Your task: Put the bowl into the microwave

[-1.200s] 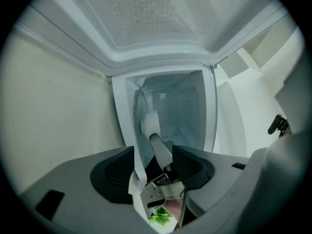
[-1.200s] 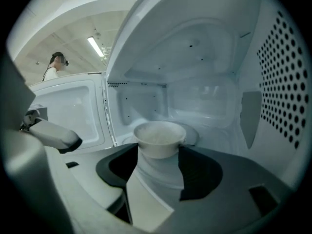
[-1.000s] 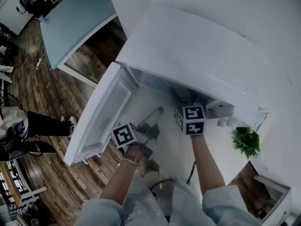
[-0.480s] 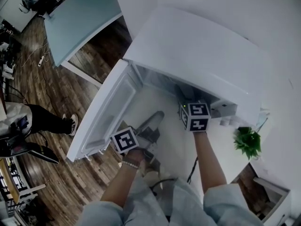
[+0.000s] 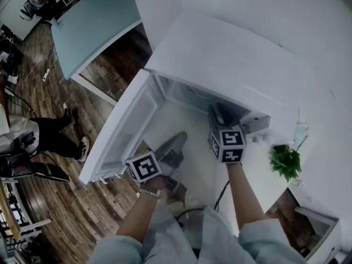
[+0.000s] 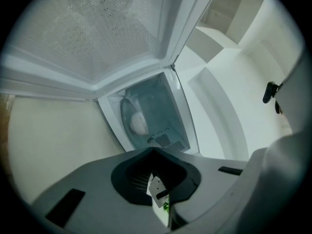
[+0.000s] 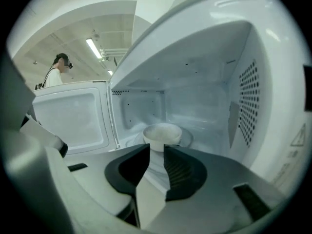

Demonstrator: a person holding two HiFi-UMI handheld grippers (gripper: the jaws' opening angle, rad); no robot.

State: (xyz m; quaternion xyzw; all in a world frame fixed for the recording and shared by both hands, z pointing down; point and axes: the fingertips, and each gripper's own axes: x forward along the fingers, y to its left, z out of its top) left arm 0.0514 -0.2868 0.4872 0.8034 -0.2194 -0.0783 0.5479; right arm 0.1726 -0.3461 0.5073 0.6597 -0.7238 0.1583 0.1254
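The bowl (image 7: 162, 133) sits deep inside the microwave (image 7: 209, 82), whose door (image 7: 73, 118) stands wide open. My right gripper (image 7: 156, 155) points at the bowl from the microwave's mouth; its jaws have just been closing to a narrow gap with nothing between them. My left gripper (image 6: 154, 152) is closed and empty.

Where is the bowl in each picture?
Head view: not visible; the microwave hides its own inside.
Left gripper view: the bowl sits just left of the middle, inside the microwave.
Right gripper view: middle, inside the microwave.
Shared landmark: the open microwave door.
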